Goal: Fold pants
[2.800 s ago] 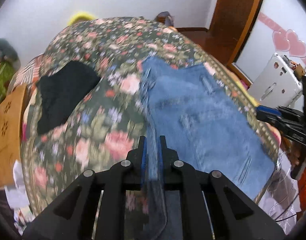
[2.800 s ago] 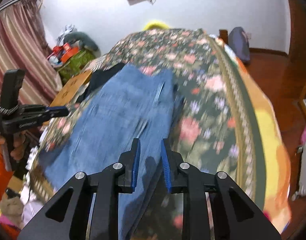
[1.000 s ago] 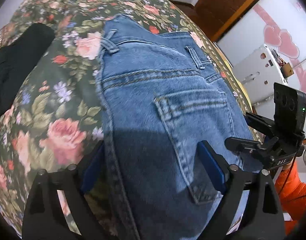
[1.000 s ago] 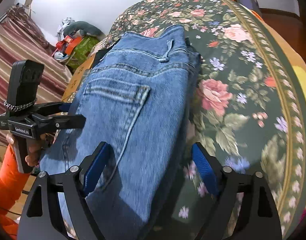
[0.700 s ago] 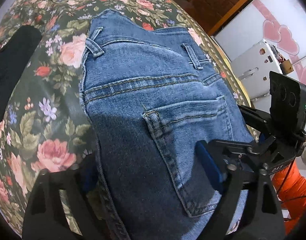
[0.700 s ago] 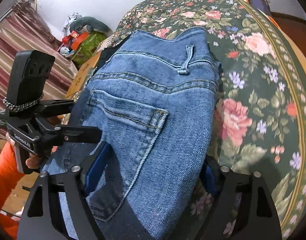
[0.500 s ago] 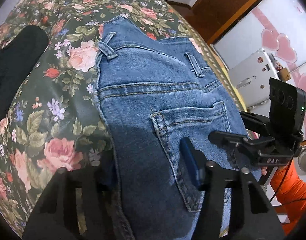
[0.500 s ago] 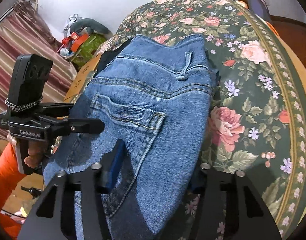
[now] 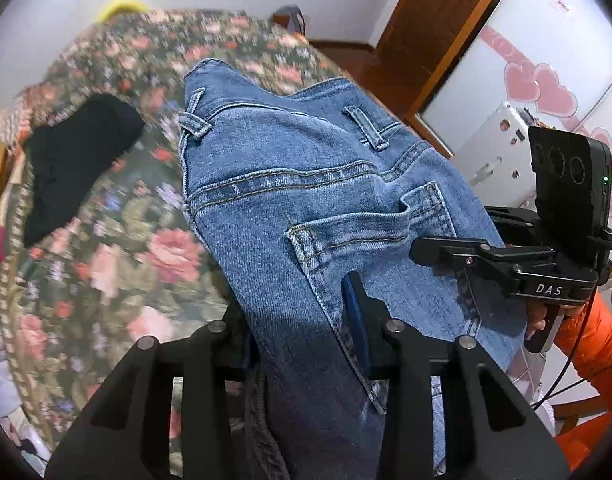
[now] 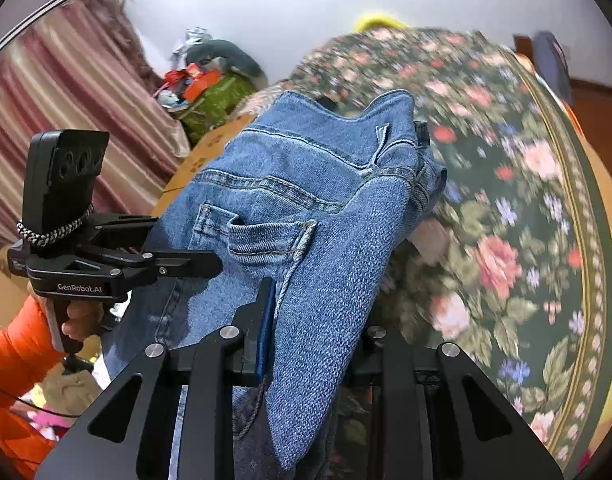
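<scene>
Blue jeans [image 9: 290, 184] hang folded above the floral bedspread [image 9: 118, 264], back pocket and belt loops facing me. My left gripper [image 9: 302, 316] is shut on the folded denim at its left edge. My right gripper [image 10: 317, 320] is shut on the jeans [image 10: 313, 200] at their right edge. In the left wrist view the right gripper [image 9: 505, 260] shows at the jeans' right side; in the right wrist view the left gripper [image 10: 146, 260] shows at their left side. The waistband end points away from me, lifted off the bed.
A black garment [image 9: 70, 160] lies on the bed at the left. A white appliance [image 9: 501, 156] and wooden door frame [image 9: 429, 36] stand to the right. Striped curtains [image 10: 58, 120] and a pile of clutter [image 10: 206, 76] stand left of the bed.
Both grippers have closed on the folded jeans and raised them off the bedspread; the denim now bunches between the fingers and the waistband end hangs in the air.
</scene>
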{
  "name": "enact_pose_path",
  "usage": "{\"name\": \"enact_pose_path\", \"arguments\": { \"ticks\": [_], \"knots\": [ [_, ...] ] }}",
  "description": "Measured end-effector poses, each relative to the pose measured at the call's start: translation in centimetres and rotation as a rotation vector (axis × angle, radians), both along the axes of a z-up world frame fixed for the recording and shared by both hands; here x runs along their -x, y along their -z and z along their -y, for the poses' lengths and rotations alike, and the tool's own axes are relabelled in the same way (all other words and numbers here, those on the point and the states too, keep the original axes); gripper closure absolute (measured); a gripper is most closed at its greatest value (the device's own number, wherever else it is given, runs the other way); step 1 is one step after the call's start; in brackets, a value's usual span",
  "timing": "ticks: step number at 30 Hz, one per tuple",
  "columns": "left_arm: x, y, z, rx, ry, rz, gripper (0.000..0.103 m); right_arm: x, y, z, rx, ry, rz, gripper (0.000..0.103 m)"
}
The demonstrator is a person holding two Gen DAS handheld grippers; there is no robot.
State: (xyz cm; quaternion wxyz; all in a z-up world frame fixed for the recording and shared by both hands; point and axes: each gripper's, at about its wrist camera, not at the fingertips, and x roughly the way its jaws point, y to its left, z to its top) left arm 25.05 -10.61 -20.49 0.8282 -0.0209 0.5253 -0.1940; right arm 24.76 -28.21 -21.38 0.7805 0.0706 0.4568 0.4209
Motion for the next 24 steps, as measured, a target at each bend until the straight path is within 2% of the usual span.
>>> {"name": "enact_pose_path", "arguments": {
  "ticks": [10,15,19,24],
  "knots": [
    [-1.8,-7.7,-6.4,-0.009,-0.125,0.213,0.066,-2.7,-6.8,-6.0,-0.052,-0.055,0.185,0.079],
    [-4.4,-10.1,-11.1,-0.018,-0.195,0.272,0.067,-6.5,-9.3,-11.2,-0.058,-0.087,0.265,0.079],
    [-7.6,-11.1,-15.2,-0.031,-0.234,0.324,0.067,-9.7,-10.1,-15.3,-0.062,-0.103,0.305,0.079],
    [-12.4,-9.7,-20.3,-0.032,-0.3,0.322,0.067,-14.5,-9.0,-21.3,-0.045,-0.103,0.307,0.079]
  ]
}}
